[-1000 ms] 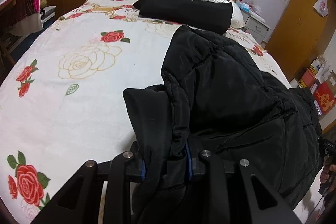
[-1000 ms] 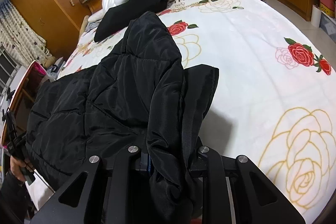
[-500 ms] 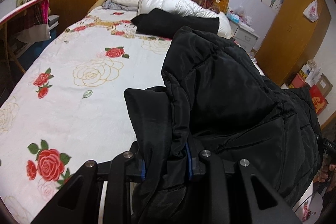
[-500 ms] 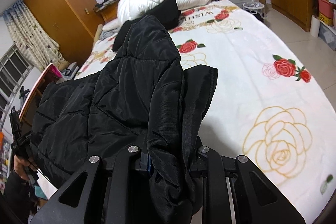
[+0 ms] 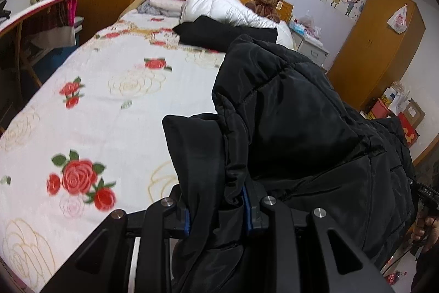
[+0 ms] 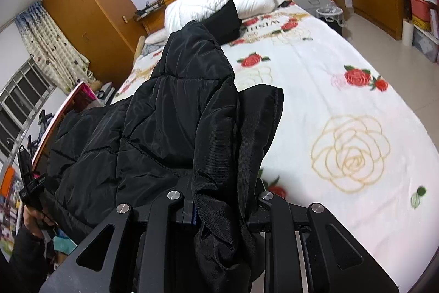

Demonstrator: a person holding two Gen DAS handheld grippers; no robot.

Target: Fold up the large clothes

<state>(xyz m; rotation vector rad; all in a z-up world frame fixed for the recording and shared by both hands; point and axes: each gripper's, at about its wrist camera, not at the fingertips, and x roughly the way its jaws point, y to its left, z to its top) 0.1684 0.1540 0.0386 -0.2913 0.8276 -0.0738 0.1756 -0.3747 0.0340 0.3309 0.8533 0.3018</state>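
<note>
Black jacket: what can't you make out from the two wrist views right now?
- Left gripper pads: buried in bunched black jacket fabric, left wrist view.
- Right gripper pads: likewise covered, right wrist view.
- Jacket's lower part: cut off by the bottom edge and the gripper frames, both views.
- Bed under the jacket: hidden by it.
- Black pillow: far end behind the jacket.
- Nearest roses: blurred, left wrist view.

Jacket (image 5: 301,128) hangs between both tongs, bed (image 5: 109,106) beneath it.
</note>
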